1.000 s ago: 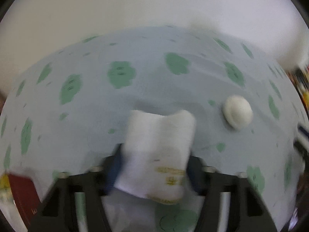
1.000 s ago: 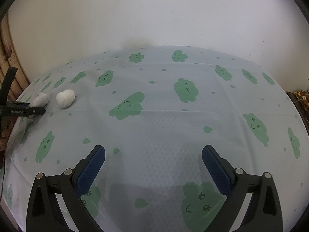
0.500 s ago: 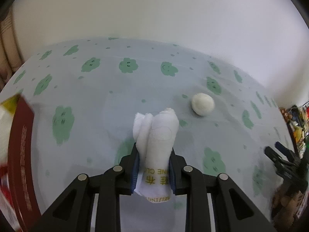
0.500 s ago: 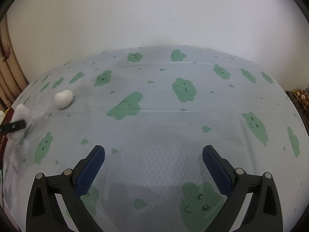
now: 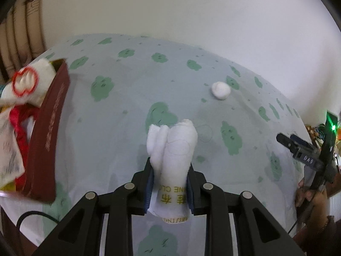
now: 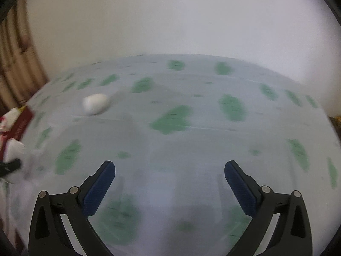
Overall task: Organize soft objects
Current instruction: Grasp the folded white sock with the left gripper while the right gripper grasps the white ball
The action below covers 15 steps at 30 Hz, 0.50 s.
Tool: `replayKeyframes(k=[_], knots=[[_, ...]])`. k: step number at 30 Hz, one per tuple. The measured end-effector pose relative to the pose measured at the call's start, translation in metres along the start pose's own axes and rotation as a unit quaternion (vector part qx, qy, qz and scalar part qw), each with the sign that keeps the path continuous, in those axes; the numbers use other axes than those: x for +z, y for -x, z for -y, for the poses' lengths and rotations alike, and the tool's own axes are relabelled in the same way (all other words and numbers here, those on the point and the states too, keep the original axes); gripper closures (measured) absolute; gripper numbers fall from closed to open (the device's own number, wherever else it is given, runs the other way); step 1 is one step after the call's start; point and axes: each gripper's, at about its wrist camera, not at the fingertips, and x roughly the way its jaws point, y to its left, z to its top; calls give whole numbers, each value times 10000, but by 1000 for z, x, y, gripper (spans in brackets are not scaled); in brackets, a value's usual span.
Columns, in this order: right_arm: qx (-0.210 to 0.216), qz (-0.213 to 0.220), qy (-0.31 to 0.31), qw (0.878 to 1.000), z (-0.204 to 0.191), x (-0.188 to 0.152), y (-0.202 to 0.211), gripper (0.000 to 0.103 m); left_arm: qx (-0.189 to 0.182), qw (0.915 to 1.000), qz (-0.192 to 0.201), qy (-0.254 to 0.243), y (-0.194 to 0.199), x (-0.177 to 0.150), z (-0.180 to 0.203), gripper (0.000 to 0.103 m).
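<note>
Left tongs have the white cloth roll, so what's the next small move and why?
Probably swing the left tongs leftward toward the dark red box. They are shut on the rolled cloth, and that box already holds other soft items.

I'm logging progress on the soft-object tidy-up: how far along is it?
Done: the red box at the table's left edge already holds several soft items. In hand: the left gripper is shut on a white folded cloth. Left: the white cotton ball lies on the tablecloth; the right gripper is open, empty.
</note>
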Motion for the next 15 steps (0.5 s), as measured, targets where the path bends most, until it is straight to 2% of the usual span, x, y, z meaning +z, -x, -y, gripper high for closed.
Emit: replayKeyframes(k=[3, 8, 10, 15], knots=[[524, 30, 277, 9982, -38, 17, -12, 1, 20, 10000, 7, 76, 1, -6, -6, 77], [741, -108, 502, 9959, -83, 47, -47, 2, 52, 9999, 95, 87, 4, -9, -12, 76], [745, -176, 418, 9962, -93, 58, -63, 2, 56, 9999, 91, 90, 5, -10, -12, 76], [445, -246, 473, 9976, -105, 74, -89, 9, 47, 9999, 66, 112, 2, -11, -14, 75]])
